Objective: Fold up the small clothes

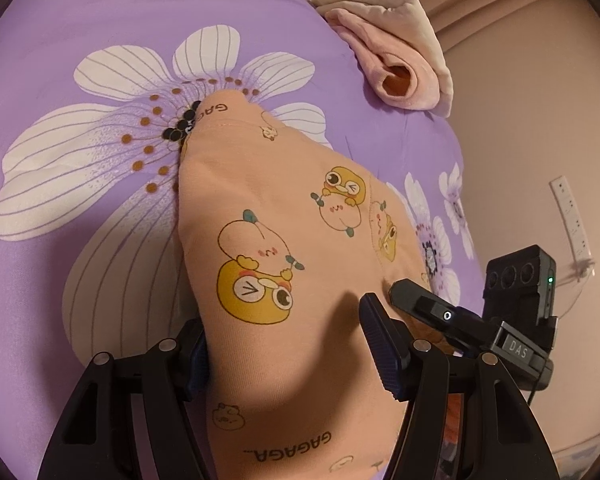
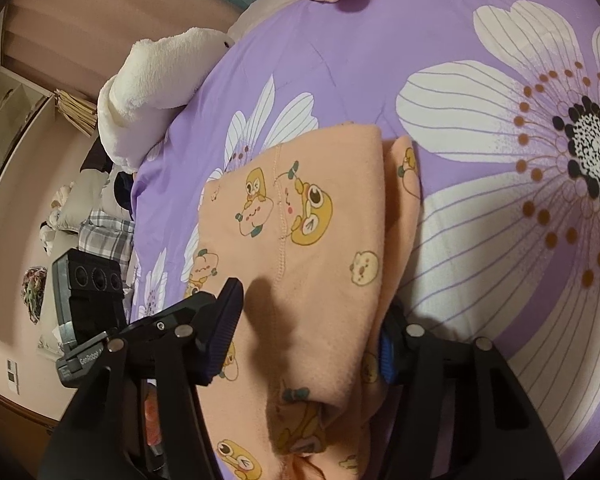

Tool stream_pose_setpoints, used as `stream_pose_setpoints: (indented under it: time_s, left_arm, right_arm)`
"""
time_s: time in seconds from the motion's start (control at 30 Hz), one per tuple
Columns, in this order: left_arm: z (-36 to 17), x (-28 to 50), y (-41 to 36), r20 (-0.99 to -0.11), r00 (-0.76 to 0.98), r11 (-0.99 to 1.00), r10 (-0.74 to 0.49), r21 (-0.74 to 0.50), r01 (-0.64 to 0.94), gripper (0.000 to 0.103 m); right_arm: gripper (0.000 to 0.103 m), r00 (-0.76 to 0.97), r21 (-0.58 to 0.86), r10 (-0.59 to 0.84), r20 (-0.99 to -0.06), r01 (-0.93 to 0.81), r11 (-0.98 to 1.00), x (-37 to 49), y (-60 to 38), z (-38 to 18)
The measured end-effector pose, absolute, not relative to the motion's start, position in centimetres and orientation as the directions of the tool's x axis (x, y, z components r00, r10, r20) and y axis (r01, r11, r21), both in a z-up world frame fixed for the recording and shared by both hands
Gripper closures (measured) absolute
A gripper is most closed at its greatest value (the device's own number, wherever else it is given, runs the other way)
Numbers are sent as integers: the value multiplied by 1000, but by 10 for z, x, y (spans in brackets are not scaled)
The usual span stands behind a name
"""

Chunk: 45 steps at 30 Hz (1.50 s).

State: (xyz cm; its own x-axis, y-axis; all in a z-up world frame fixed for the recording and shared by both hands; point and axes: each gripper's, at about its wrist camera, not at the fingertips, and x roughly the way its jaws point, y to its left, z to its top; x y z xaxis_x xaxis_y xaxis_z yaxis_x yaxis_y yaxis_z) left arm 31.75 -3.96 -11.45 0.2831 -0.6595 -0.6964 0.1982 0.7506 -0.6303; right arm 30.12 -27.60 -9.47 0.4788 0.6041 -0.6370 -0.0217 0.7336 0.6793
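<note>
Presently, a peach garment (image 1: 284, 208) printed with cartoon ducks and the word GAGAGA lies folded on a bed under a purple sheet (image 1: 60, 20) with large white flowers.

Left gripper (image 1: 284, 344): jaws stand partly open, straddling the near part of the garment. The cloth rises between the two fingers; the left finger (image 1: 196, 360) sits against the fabric's edge and is partly hidden by it, while the right finger (image 1: 380, 344) lies on top of the cloth. Whether the pads actually press on it cannot be told.

Right gripper (image 2: 304, 332): jaws likewise partly open, astride a raised fold of the same garment (image 2: 300, 216). One finger (image 2: 224, 320) rests at the fabric's left side; the other is largely hidden beneath the folded edge. A firm grip cannot be confirmed.

Away from the garment, a pink rolled cloth (image 1: 396, 72) lies near the far edge of the bed, and a white plush item (image 2: 148, 88) sits at the sheet's border.
</note>
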Motion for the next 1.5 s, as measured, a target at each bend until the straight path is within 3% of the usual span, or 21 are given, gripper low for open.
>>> stream_pose_setpoints:
  time_s: [0.27, 0.5, 0.87, 1.5]
  left_arm:
    - [-112, 312, -48, -731, 311, 794, -607, -573, 203, 39]
    - [-110, 311, -51, -749, 318, 814, -581, -539, 216, 39]
    - [-108, 309, -50, -770, 330, 838, -546, -502, 214, 52]
    - [-103, 308, -59, -805, 356, 879, -475, -416, 233, 62]
  right_arm:
    - [58, 483, 659, 584, -652, -19, 752, 299, -278, -97]
    - [61, 485, 637, 565, -667, -21, 770, 299, -276, -95]
    - [68, 502, 587, 518, -692, -25, 809, 299, -267, -91]
    - [77, 534, 471, 419, -734, -44, 881, 293, -251, -81]
